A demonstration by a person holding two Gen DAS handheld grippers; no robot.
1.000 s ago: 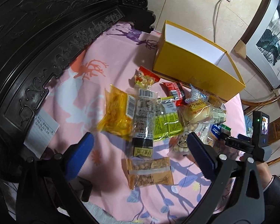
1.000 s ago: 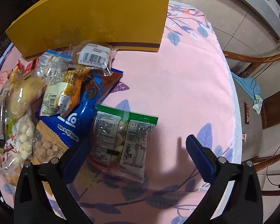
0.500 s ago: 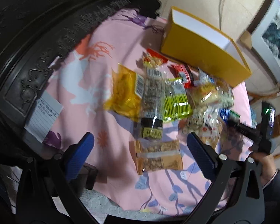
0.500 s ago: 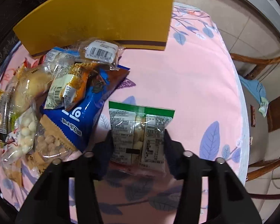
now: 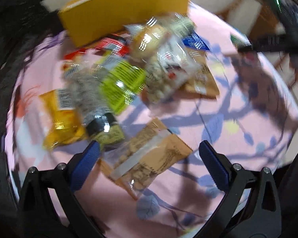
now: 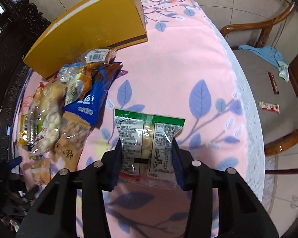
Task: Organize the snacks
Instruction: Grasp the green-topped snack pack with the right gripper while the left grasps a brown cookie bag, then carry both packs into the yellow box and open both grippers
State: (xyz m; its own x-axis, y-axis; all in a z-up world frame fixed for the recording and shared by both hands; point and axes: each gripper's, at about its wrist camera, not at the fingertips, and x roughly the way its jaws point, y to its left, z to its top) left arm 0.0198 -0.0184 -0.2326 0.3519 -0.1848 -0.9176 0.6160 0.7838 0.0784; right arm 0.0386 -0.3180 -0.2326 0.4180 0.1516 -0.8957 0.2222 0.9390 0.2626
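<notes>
My right gripper (image 6: 147,148) is shut on a green-topped clear snack packet (image 6: 147,138) and holds it above the pink cloth. A pile of snack packets (image 6: 69,99) lies to its left, in front of a yellow box (image 6: 89,31). My left gripper (image 5: 148,156) is open, with a brown nut packet (image 5: 147,160) lying on the cloth between its fingers. The pile (image 5: 129,75) and the yellow box (image 5: 125,15) show blurred beyond it. The right gripper (image 5: 268,43) shows at the upper right of the left wrist view.
The table has a pink cloth with blue leaves (image 6: 188,69). A wooden chair (image 6: 268,79) at the right holds a blue cloth and small wrappers. Dark carved furniture (image 6: 10,29) stands at the left.
My right gripper closed on the green-topped packet and lifted it. My left gripper swung right and moved down toward the brown packet; its view is now blurred.
</notes>
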